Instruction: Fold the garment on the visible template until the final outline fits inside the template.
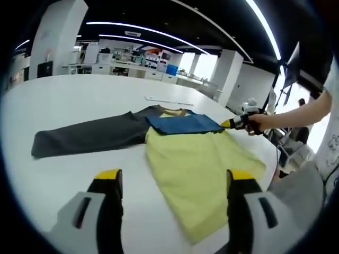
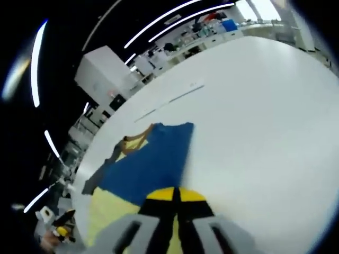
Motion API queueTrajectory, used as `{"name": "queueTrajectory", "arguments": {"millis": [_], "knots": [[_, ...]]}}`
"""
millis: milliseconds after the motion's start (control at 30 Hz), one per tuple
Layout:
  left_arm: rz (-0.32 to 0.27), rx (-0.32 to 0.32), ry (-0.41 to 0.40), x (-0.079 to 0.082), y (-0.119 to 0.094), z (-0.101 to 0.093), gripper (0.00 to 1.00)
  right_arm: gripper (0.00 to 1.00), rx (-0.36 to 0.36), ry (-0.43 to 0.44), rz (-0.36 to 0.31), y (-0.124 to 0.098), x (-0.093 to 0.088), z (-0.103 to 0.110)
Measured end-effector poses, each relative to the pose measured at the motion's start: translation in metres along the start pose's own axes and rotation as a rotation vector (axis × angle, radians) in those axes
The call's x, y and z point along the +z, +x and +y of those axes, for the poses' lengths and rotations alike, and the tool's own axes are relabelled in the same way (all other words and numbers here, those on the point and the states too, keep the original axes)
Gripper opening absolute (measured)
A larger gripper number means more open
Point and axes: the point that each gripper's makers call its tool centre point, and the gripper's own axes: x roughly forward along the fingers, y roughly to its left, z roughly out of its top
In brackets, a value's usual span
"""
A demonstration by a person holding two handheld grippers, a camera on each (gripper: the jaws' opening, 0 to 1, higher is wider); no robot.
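Note:
A T-shirt lies flat on the white table. It has a yellow body, a dark grey sleeve stretched out to the left, and a blue sleeve laid across the chest below the collar. My left gripper hovers open over the shirt's near hem with nothing between its jaws. My right gripper, held by a person's hand, is at the blue sleeve's end. In the right gripper view its jaws are together, shut on the blue sleeve.
A thin pale strip lies on the table beyond the shirt. The table edge runs close along the shirt's right side, where the person stands. Desks, shelves and pillars stand far behind.

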Motion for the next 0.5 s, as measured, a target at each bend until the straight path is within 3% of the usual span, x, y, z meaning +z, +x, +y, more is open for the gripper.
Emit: {"name": "queueTrajectory", "arguments": {"millis": [500], "knots": [[0.002,0.005,0.0,0.0005,-0.0001,-0.0002,0.77,0.0,-0.022,0.012,-0.017,-0.0041,0.0077,-0.0109]]}}
